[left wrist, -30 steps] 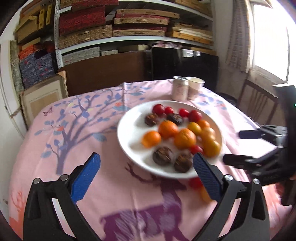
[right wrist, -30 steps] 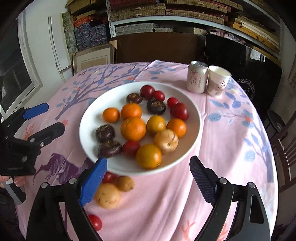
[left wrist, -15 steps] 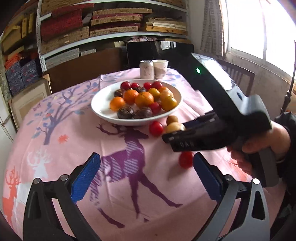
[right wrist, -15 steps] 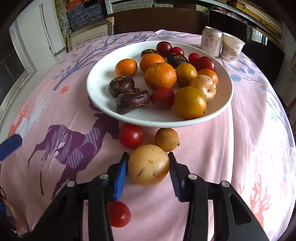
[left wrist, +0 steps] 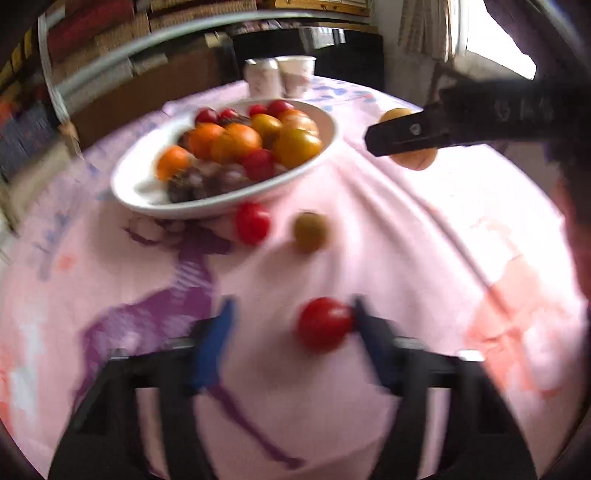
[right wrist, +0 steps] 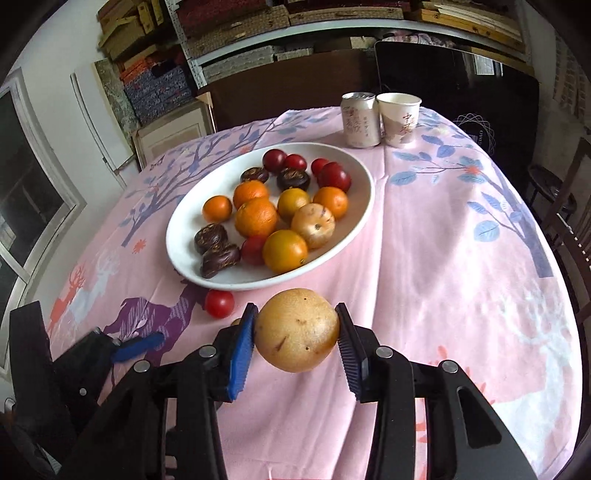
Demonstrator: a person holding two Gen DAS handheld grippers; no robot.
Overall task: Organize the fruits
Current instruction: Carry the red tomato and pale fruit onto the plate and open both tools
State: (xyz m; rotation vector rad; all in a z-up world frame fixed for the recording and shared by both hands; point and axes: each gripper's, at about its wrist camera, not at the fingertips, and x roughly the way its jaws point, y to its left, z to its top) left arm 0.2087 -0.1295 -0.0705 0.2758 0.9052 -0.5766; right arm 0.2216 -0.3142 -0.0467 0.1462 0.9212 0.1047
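A white plate [right wrist: 362,206] of oranges, red tomatoes and dark fruits sits on the pink cloth; it also shows in the left wrist view [left wrist: 317,162]. My right gripper [right wrist: 295,328] is shut on a yellow-brown fruit [right wrist: 297,329] and holds it above the cloth, in front of the plate. My left gripper [left wrist: 291,325] is open low over the cloth, with a red tomato [left wrist: 323,328] between its fingers, touching the right one. Another red tomato [left wrist: 252,223] and a small brown fruit [left wrist: 310,232] lie by the plate's near rim.
A drink can [right wrist: 360,120] and a paper cup [right wrist: 399,118] stand behind the plate. Shelves with boxes [right wrist: 236,22] fill the back wall. A wooden chair [right wrist: 569,206] stands at the table's right side.
My right gripper has lifted the yellow-brown fruit off the cloth. My left gripper has moved forward and partly closed around the red tomato on the cloth.
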